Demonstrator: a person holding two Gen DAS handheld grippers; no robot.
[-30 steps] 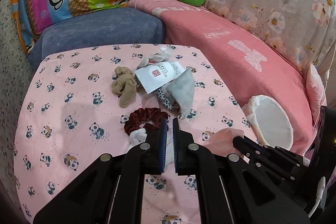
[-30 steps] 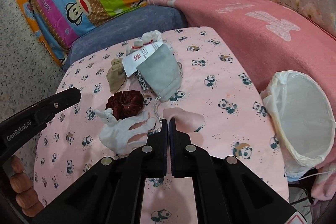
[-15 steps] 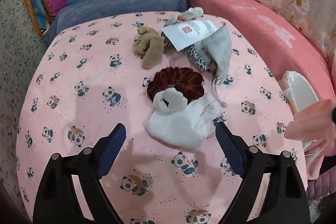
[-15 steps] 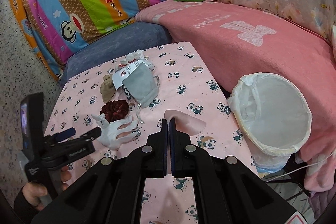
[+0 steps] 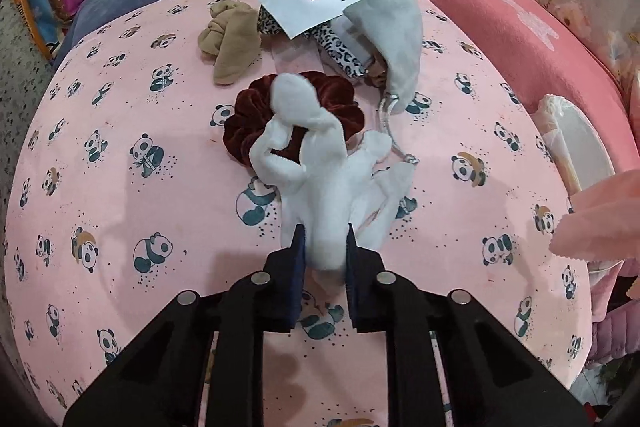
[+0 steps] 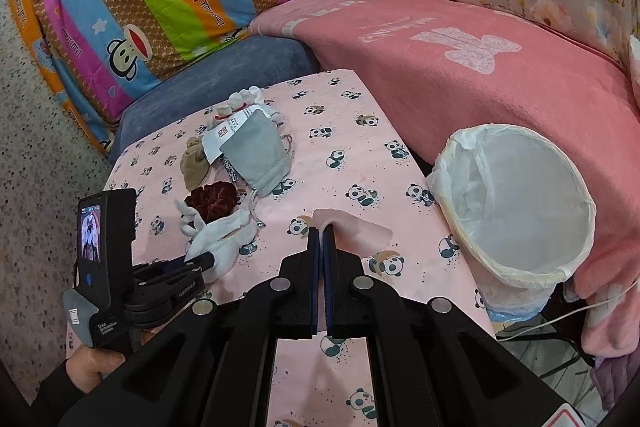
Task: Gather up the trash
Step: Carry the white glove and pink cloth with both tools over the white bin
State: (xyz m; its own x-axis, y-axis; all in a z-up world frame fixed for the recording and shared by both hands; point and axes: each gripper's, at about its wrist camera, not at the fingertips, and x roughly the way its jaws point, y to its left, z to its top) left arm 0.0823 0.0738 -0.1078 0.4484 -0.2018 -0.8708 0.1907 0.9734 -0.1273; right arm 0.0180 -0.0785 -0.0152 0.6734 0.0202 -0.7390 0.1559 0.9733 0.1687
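1. The left gripper (image 5: 322, 247) reaches forward low over the desk (image 5: 120, 187), fingers (image 5: 297, 247) pinched on a white glove (image 5: 320, 187).
2. The right gripper (image 6: 322, 235) has its fingers pressed together on a pink cloth (image 6: 356, 231).

1. The room is evenly bright, with soft light and no glare.
2. Faint shadows lie on the bench (image 5: 100, 187) beneath the left fingers (image 5: 298, 259).
3. Both fisheye views bend hard at the edges and go black in the corners.
4. Focus holds sharp mid-frame; the pink cloth (image 5: 600, 219) at the edge looks soft.

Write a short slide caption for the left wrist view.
Left gripper pinches a white fabric glove lying over a dark red velvet scrunchie on the pink panda-print cloth.
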